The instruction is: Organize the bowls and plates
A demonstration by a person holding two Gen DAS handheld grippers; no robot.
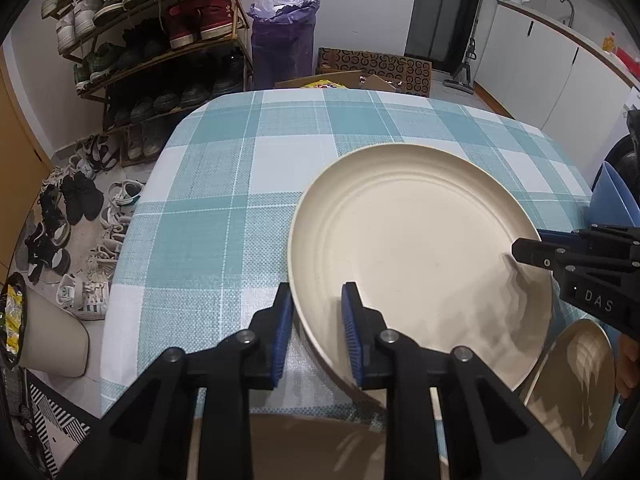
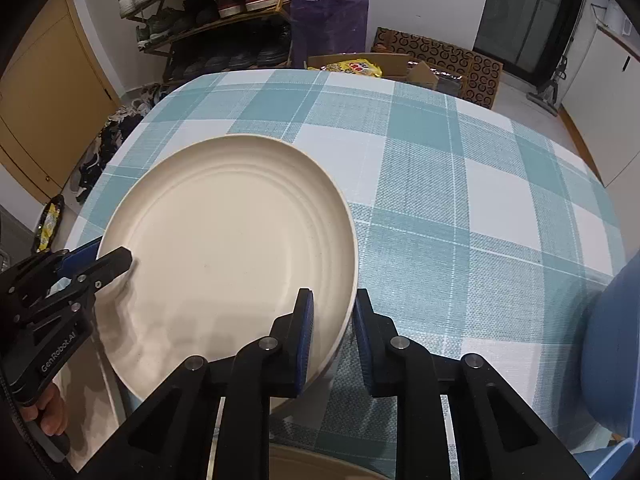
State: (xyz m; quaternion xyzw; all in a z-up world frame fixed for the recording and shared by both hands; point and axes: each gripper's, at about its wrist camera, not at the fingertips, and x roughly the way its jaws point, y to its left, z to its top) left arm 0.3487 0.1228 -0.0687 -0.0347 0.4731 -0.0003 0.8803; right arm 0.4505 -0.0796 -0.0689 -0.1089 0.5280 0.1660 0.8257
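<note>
Plate (image 1: 416, 248), cream, large: you carry it above the bench (image 1: 208, 208), left tool (image 1: 316, 336) and right tool (image 2: 332, 336) each straddling its rim, grip unconfirmed. Stacking unfinished: smaller plate (image 1: 572, 372) and blue bowl (image 1: 612, 196) sit apart.

A blue bowl (image 2: 616, 360) is cut off by the right frame edge; a second cream plate (image 1: 576, 384) sits partly hidden behind the right gripper (image 1: 532, 250).

A home: shoe rack (image 1: 152, 40), checked tablecloth (image 2: 460, 184), kitchen counter (image 1: 568, 28).
</note>
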